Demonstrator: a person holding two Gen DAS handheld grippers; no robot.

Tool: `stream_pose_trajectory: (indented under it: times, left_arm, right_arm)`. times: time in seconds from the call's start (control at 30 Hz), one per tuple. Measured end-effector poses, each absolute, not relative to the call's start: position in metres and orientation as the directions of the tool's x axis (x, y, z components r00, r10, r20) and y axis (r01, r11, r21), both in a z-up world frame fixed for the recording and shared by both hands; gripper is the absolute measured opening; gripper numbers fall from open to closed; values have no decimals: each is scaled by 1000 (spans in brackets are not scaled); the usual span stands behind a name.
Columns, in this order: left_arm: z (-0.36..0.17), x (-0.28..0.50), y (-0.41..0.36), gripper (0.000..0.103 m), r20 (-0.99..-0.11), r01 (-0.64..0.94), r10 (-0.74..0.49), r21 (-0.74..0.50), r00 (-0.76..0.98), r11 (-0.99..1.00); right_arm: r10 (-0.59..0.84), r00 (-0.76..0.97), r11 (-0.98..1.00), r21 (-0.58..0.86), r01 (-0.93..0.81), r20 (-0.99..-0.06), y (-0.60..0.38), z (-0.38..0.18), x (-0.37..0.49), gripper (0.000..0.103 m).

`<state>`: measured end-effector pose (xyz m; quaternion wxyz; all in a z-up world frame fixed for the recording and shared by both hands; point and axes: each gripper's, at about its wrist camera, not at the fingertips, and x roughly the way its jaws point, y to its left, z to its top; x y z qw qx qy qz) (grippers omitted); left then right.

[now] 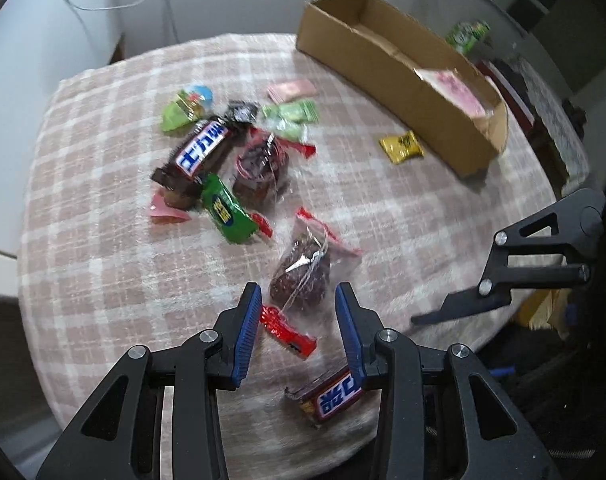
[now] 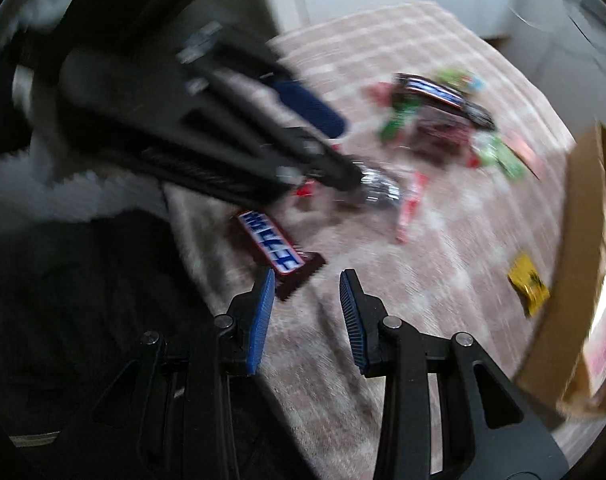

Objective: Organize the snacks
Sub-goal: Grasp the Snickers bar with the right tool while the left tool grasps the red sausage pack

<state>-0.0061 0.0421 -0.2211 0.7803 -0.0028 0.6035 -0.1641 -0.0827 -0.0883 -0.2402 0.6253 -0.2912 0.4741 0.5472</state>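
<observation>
Pointing steeply down: L gripper (image 1: 299, 300), jaws apart.

Pink-white checked tablecloth (image 1: 403, 208); brown cardboard box (image 1: 387, 92); yellow packet (image 1: 401, 147); blue-padded fingers (image 1: 249, 330).

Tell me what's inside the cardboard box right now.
Inside the cardboard box lies one pink-and-white packet near its right end. The near wall hides part of the floor, so more could be there.

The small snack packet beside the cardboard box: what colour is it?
Yellow with dark print, clearest in the left wrist view.
</observation>
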Motion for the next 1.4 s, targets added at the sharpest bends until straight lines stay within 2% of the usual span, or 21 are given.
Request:
stream_pose_trajectory:
  times: [0.27,0.5,1.0,1.1,1.3,1.4]
  left_arm:
    - [-228,0,41,37,-948,326,-256,-185,191,927]
    - [-233,9,40,39,-941,341,-282,-208,185,917]
    - [-235,17,45,35,-929,342,-314,-235,196,910]
    - [-234,16,50,34,-925,334,-323,-246,200,910]
    - [-232,13,47,34,-926,351,-314,-228,210,908]
    - [-232,15,42,37,-927,361,-307,-217,214,907]
  right_arm:
    - [355,46,59,-27,-998,-934,-57,-253,-120,36]
    - [347,75,-6,-82,-997,-935,-39,-261,-133,36]
    - [352,81,-7,-89,-996,-933,-37,-263,-143,35]
    - [349,69,14,-68,-998,-935,-39,-264,-138,31]
    - [317,48,82,-23,-996,-947,-46,-274,-119,28]
    - [318,26,117,12,-993,-948,-62,-286,-116,21]
